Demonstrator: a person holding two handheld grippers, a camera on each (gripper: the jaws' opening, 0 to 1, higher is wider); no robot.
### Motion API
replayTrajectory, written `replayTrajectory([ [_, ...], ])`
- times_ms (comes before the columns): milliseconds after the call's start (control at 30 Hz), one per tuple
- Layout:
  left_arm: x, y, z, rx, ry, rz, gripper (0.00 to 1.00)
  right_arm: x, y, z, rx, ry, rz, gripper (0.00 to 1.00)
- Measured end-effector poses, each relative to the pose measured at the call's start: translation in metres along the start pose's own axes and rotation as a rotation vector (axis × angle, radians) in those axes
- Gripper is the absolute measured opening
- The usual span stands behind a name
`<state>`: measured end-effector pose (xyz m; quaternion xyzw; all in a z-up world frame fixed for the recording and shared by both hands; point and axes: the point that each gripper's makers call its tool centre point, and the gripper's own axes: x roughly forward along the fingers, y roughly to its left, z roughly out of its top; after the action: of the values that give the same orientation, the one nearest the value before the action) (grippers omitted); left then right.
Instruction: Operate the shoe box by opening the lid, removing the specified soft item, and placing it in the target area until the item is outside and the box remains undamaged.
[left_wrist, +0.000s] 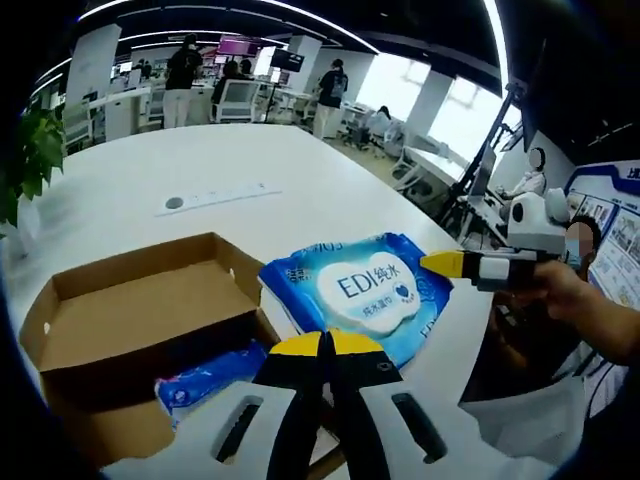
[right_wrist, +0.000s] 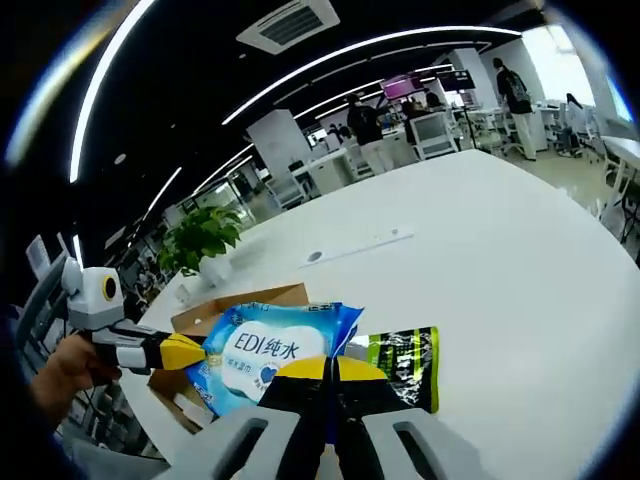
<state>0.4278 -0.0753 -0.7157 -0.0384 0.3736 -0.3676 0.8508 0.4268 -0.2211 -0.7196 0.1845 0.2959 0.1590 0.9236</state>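
A blue wet-wipes pack (left_wrist: 365, 290) (right_wrist: 270, 350) with a white "EDI" label is held just right of the open cardboard shoe box (left_wrist: 130, 320) (right_wrist: 250, 298). At the pack's near edge my left gripper (left_wrist: 325, 345) (right_wrist: 185, 350) has its yellow-tipped jaws shut on the rim. On the opposite corner my right gripper (right_wrist: 328, 368) (left_wrist: 447, 263) is shut as well. Inside the box lies another blue soft pack (left_wrist: 210, 375), partly hidden by the box wall. A black and green pouch (right_wrist: 405, 355) lies on the white table (right_wrist: 500, 260) beside the wipes.
A long grey outlet strip (left_wrist: 215, 197) (right_wrist: 360, 245) is set in the table's middle. A potted plant (left_wrist: 30, 150) (right_wrist: 205, 235) stands at the table edge near the box. A person's hand (left_wrist: 575, 295) grips the right tool. Desks and several people fill the background.
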Motion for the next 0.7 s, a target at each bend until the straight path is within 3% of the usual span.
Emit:
replayTrajectory([
  [467, 0.038, -0.002, -0.005, 0.029, 0.015, 0.021, 0.0, 0.016, -0.033, -0.003, -0.026, 0.03, -0.018, 0.0],
  [700, 0.058, -0.001, -0.01, 0.067, 0.05, 0.031, 0.0, 0.025, -0.05, -0.006, -0.045, 0.045, -0.027, 0.0],
])
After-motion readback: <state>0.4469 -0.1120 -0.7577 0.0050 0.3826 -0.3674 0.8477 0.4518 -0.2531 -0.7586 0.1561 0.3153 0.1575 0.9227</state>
